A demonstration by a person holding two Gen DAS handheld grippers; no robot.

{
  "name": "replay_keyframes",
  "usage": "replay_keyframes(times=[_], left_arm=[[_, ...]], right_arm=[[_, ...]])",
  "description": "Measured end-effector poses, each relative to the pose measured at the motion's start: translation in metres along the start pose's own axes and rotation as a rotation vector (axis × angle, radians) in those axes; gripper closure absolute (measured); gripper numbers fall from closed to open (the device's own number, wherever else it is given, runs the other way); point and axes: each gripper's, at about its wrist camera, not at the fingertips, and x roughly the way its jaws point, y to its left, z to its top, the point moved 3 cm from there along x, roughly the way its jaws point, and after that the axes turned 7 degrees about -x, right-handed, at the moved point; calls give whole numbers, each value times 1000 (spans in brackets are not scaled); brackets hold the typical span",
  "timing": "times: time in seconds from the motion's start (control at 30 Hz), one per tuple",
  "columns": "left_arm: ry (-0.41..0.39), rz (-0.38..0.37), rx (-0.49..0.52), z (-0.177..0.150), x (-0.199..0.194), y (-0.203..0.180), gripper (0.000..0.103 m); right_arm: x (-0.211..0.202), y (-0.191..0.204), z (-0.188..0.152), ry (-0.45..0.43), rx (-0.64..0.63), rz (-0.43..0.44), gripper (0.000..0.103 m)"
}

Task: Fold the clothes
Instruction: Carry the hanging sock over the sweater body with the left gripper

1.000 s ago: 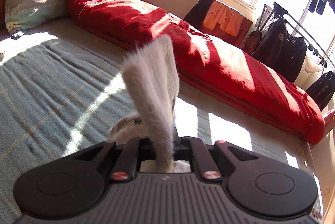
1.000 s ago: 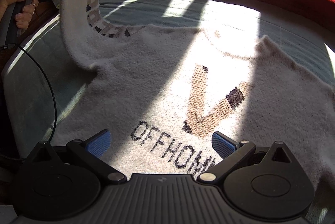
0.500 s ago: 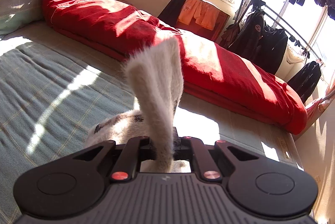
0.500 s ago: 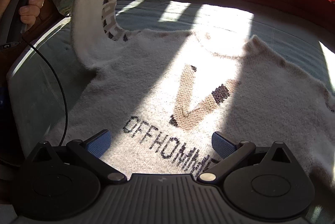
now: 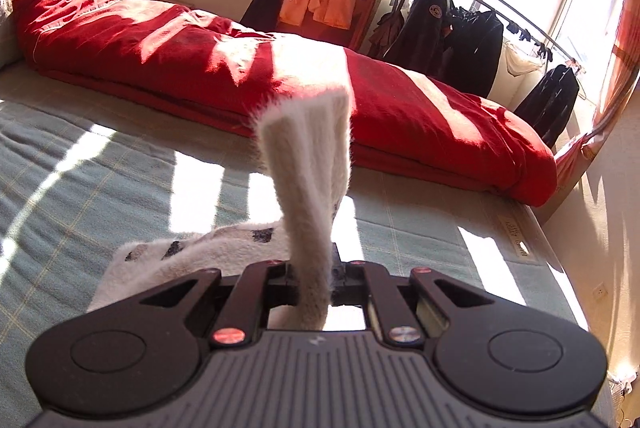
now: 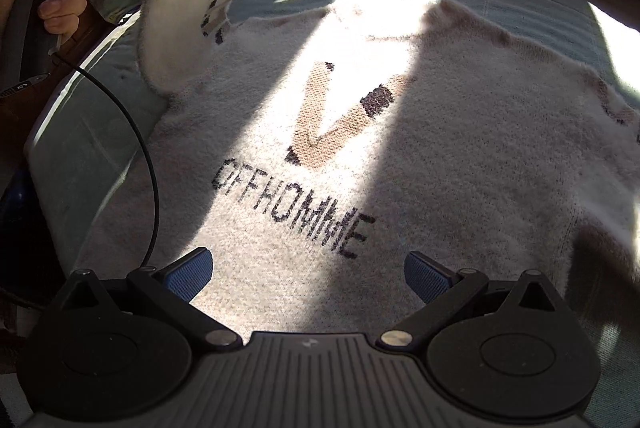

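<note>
At the bottom of the right wrist view the right gripper [image 6: 308, 274] is held with jaws apart and empty above the sweater [image 6: 360, 164], which lies flat on the bed [image 6: 80, 164], hem nearest, neckline toward the top. Upper left, the left gripper [image 5: 310, 278] is clamped on the raised sleeve [image 6: 188, 0]. The sleeve is best kept taut and laid straight across the chest.
</note>
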Motion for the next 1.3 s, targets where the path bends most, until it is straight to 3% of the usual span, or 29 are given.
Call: replay_keyframes(times=[0.2,0.63,0.93,1.3], left_arm=[[42,5,55,-21,17,-21,96],[74,18,231,-59,33,-60,96],[107,38,315,-84,51,-77,96],[135,108,465,-116,78,-88,96]], right_arm=[[1,-17,-8,41,83,54,0],[-12,-38,-6,-17,134,17,0],[-10,-35,-7,-12,128,19,0],[-11,-38,-18,-10,138,-7,0]])
